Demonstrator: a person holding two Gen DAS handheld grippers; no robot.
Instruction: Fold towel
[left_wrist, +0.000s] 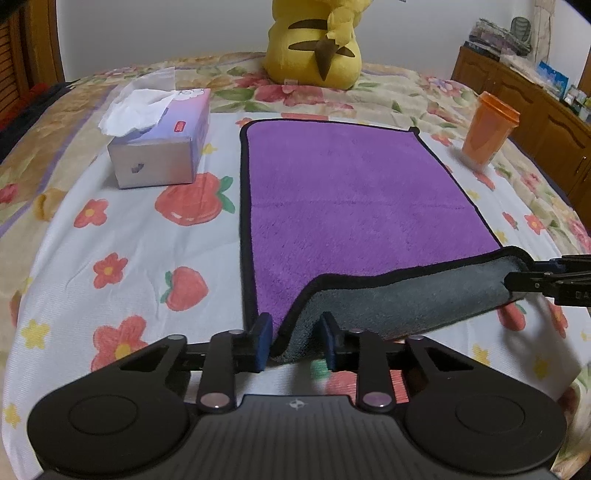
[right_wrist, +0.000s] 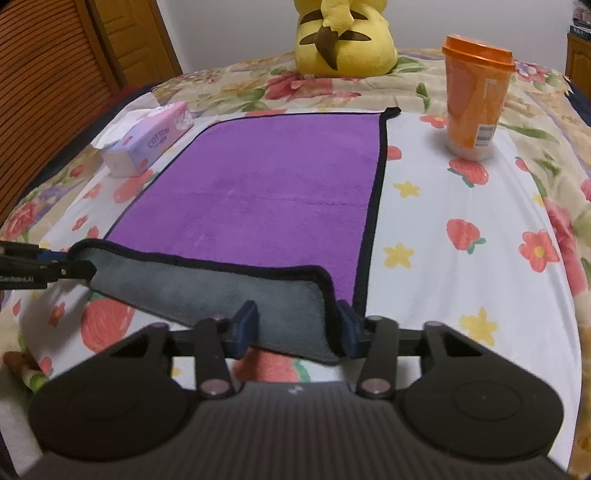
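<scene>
Two low, close wrist views, both facing forward across a bed. Left view from the near left corner of a purple towel (left_wrist: 354, 199), tissue box (left_wrist: 162, 147) ahead left. Right view from the near right corner, orange cup (right_wrist: 474, 96) ahead right. Shared: towel, yellow plush toy (left_wrist: 314, 40) at the far end, box, cup.

I see the towel (left_wrist: 354, 192) mid-frame on the bed (left_wrist: 110, 236) | tissue box (left_wrist: 162, 144) left of it | cup (left_wrist: 489, 129) right of it | plush toy (left_wrist: 314, 44) behind, top centre | cabinet (left_wrist: 535, 122) upper right, beside bed
</scene>
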